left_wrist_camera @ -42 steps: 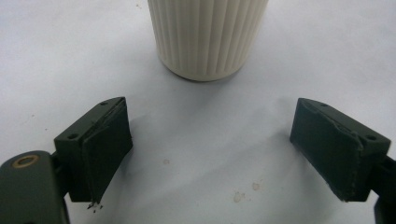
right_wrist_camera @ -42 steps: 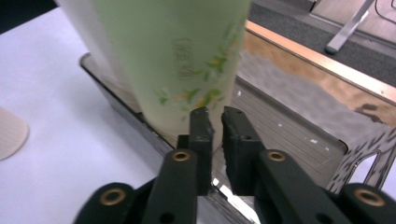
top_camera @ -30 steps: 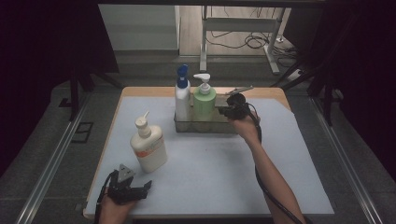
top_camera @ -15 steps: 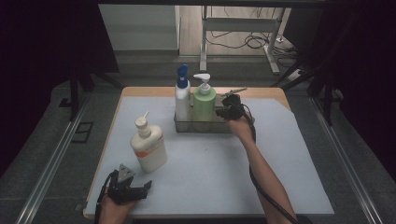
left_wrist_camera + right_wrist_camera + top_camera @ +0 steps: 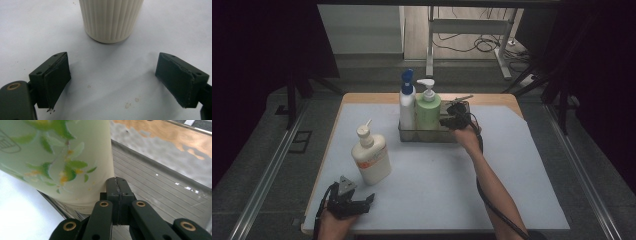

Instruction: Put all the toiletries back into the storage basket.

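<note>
A clear tray (image 5: 427,136) at the back middle of the table holds a white bottle with a blue cap (image 5: 406,107) and a green pump bottle (image 5: 428,112). My right gripper (image 5: 447,120) reaches into the tray's right part beside the green bottle. In the right gripper view its jaws are pressed together, shut on nothing (image 5: 117,187), with the flowered green bottle (image 5: 55,157) just to their left. A cream pump bottle (image 5: 371,157) stands front left. My left gripper (image 5: 362,202) rests near the front edge, open (image 5: 112,82), facing the ribbed cream bottle (image 5: 111,20).
The tray's ribbed floor (image 5: 155,187) lies bare to the right of the green bottle. A pale mat (image 5: 437,175) covers the wooden table. Dark frames and metal rails flank both sides, and cables lie on the floor behind.
My right gripper has dropped a little lower and closer to the green bottle inside the tray. The left gripper has not moved.
</note>
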A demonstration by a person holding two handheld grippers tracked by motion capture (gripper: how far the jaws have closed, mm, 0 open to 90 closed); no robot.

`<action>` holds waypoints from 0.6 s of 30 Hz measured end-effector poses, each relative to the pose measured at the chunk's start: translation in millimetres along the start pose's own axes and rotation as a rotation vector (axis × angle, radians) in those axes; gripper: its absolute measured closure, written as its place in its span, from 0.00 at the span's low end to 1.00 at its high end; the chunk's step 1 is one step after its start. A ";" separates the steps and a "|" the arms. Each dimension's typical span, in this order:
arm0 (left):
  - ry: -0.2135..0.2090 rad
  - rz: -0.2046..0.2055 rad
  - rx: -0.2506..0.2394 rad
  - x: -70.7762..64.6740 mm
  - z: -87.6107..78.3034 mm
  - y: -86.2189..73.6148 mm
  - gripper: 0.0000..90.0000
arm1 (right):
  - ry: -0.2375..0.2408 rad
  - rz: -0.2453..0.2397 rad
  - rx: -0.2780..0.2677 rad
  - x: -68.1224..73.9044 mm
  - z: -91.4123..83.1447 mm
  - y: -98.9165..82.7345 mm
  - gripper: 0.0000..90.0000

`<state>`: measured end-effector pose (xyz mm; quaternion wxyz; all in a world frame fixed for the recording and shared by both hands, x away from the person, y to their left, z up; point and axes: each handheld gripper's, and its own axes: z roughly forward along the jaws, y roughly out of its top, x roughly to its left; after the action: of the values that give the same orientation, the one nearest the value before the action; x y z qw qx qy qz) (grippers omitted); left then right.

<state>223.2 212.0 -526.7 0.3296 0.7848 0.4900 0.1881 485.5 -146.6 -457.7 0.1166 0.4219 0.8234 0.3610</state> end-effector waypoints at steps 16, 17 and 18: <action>0.000 0.000 0.001 0.1 0.1 0.2 0.13 | -0.002 0.009 0.003 4.2 1.4 2.7 1.00; 0.000 0.000 0.001 0.1 0.0 0.2 0.13 | -0.002 0.010 0.003 4.2 1.4 2.4 1.00; 0.000 0.000 0.001 0.1 0.0 0.2 0.13 | -0.003 0.012 0.003 4.2 1.4 2.2 1.00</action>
<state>223.4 212.0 -526.6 0.3293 0.7850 0.4900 0.1876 485.0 -141.7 -456.6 0.1149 0.4278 0.8212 0.3597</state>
